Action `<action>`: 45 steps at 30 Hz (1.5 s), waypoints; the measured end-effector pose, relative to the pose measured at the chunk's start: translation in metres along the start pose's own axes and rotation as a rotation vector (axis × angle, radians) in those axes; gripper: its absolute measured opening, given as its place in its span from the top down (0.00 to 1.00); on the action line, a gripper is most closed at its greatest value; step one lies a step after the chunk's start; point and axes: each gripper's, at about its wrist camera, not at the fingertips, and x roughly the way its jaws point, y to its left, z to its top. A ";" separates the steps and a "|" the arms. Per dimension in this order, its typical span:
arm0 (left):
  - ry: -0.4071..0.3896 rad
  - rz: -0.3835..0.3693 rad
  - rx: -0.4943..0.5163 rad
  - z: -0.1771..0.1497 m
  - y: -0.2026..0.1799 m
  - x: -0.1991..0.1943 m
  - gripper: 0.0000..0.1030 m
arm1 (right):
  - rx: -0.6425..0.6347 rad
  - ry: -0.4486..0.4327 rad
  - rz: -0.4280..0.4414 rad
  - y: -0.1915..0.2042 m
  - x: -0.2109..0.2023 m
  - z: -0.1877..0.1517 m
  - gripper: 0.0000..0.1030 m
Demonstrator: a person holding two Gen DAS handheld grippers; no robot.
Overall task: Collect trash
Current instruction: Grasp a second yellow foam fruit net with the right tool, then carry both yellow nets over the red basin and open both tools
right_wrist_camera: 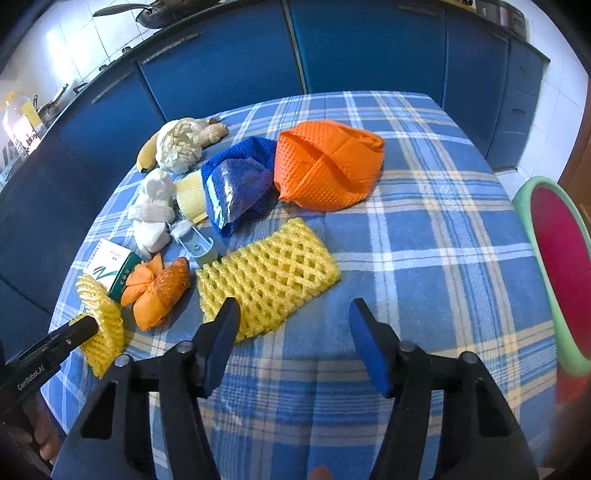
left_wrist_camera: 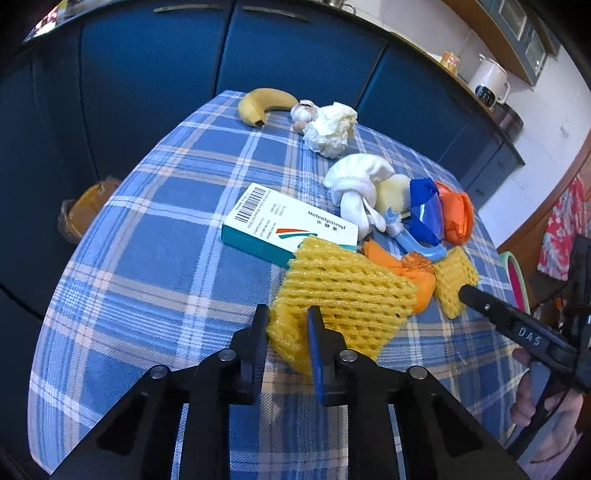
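Left tongs (left_wrist_camera: pixel 286 325) pinch a yellow foam net (left_wrist_camera: pixel 343 291); right tongs (right_wrist_camera: pixel 293 321) gape wide, holding nothing

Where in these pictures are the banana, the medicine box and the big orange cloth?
banana (left_wrist_camera: pixel 264 105): left wrist view, middle of its curved peel.
medicine box (left_wrist_camera: pixel 291 221): left wrist view, white top face.
orange cloth (right_wrist_camera: pixel 328 162): right wrist view, centre fold.

- Blue cabinets (right_wrist_camera: pixel 362 48) line the wall behind the desk (right_wrist_camera: pixel 424 236), which wears a blue plaid cloth
- White kettle (left_wrist_camera: pixel 488 78) on the counter
- White tiled wall (right_wrist_camera: pixel 110 26) behind a pan (right_wrist_camera: pixel 155 13)
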 end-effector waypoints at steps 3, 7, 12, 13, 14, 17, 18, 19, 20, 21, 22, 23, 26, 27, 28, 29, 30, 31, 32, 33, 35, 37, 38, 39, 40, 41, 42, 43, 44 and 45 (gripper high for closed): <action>-0.021 -0.017 -0.009 0.001 0.000 -0.006 0.88 | -0.019 0.000 0.014 0.005 0.001 -0.001 0.55; -0.056 -0.029 0.001 0.004 -0.005 -0.017 0.88 | -0.041 0.000 0.043 0.011 0.002 -0.003 0.79; -0.095 -0.041 0.021 0.010 -0.015 -0.029 0.89 | -0.055 -0.042 0.059 0.015 -0.009 -0.006 0.92; -0.103 -0.045 0.026 0.011 -0.018 -0.032 0.89 | -0.054 -0.051 0.060 0.014 -0.013 -0.007 0.93; -0.110 -0.049 0.033 0.013 -0.022 -0.034 0.89 | -0.053 -0.060 0.062 0.013 -0.016 -0.007 0.93; -0.128 -0.063 0.054 0.017 -0.032 -0.040 0.89 | -0.046 -0.086 0.063 0.008 -0.028 -0.009 0.94; -0.132 -0.069 0.062 0.018 -0.036 -0.042 0.89 | -0.040 -0.096 0.064 0.005 -0.034 -0.010 0.94; -0.137 -0.078 0.073 0.020 -0.042 -0.043 0.89 | -0.034 -0.107 0.064 0.003 -0.039 -0.010 0.94; -0.141 -0.083 0.081 0.021 -0.046 -0.044 0.89 | -0.030 -0.115 0.063 0.000 -0.043 -0.011 0.94; -0.145 -0.087 0.088 0.022 -0.050 -0.045 0.89 | -0.022 -0.128 0.061 -0.003 -0.049 -0.011 0.94; -0.148 -0.095 0.100 0.024 -0.057 -0.046 0.89 | -0.016 -0.138 0.058 -0.006 -0.053 -0.011 0.94; -0.151 -0.100 0.108 0.026 -0.062 -0.046 0.89 | -0.007 -0.150 0.055 -0.010 -0.059 -0.012 0.94; -0.157 -0.119 0.138 0.030 -0.079 -0.046 0.89 | 0.014 -0.183 0.041 -0.023 -0.074 -0.013 0.94; -0.159 -0.123 0.147 0.031 -0.084 -0.046 0.89 | 0.023 -0.195 0.034 -0.028 -0.080 -0.014 0.94; -0.159 -0.129 0.161 0.032 -0.091 -0.045 0.89 | 0.034 -0.208 0.025 -0.034 -0.086 -0.015 0.94; -0.159 -0.136 0.172 0.033 -0.097 -0.044 0.89 | 0.041 -0.215 0.019 -0.038 -0.089 -0.014 0.94; -0.158 -0.143 0.184 0.034 -0.104 -0.043 0.89 | 0.052 -0.227 0.010 -0.045 -0.095 -0.015 0.94; -0.156 -0.153 0.199 0.035 -0.112 -0.042 0.89 | 0.062 -0.237 -0.001 -0.052 -0.100 -0.016 0.94; -0.156 -0.164 0.214 0.036 -0.121 -0.040 0.89 | 0.070 -0.243 -0.008 -0.057 -0.103 -0.016 0.94; -0.158 -0.173 0.228 0.037 -0.130 -0.039 0.89 | 0.082 -0.252 -0.019 -0.064 -0.108 -0.017 0.94; -0.163 -0.190 0.254 0.039 -0.146 -0.038 0.89 | 0.106 -0.268 -0.041 -0.077 -0.115 -0.019 0.94; -0.167 -0.210 0.289 0.041 -0.167 -0.036 0.89 | 0.133 -0.283 -0.063 -0.091 -0.123 -0.021 0.94; -0.167 -0.220 0.307 0.042 -0.177 -0.035 0.89 | 0.147 -0.289 -0.076 -0.099 -0.127 -0.022 0.94; -0.167 -0.232 0.324 0.043 -0.188 -0.034 0.89 | 0.161 -0.296 -0.089 -0.107 -0.131 -0.023 0.94; -0.167 -0.240 0.338 0.043 -0.196 -0.033 0.89 | 0.176 -0.301 -0.105 -0.116 -0.134 -0.025 0.94; -0.168 -0.251 0.359 0.043 -0.209 -0.031 0.89 | 0.185 -0.304 -0.114 -0.121 -0.136 -0.026 0.94; -0.167 -0.261 0.374 0.044 -0.219 -0.029 0.89 | 0.200 -0.308 -0.128 -0.130 -0.140 -0.029 0.94; -0.165 -0.270 0.385 0.044 -0.227 -0.027 0.89 | 0.218 -0.310 -0.143 -0.139 -0.142 -0.030 0.94; -0.162 -0.279 0.399 0.044 -0.237 -0.025 0.89 | 0.228 -0.311 -0.151 -0.145 -0.143 -0.032 0.94; -0.158 -0.291 0.415 0.043 -0.249 -0.022 0.89 | 0.244 -0.312 -0.163 -0.154 -0.145 -0.033 0.94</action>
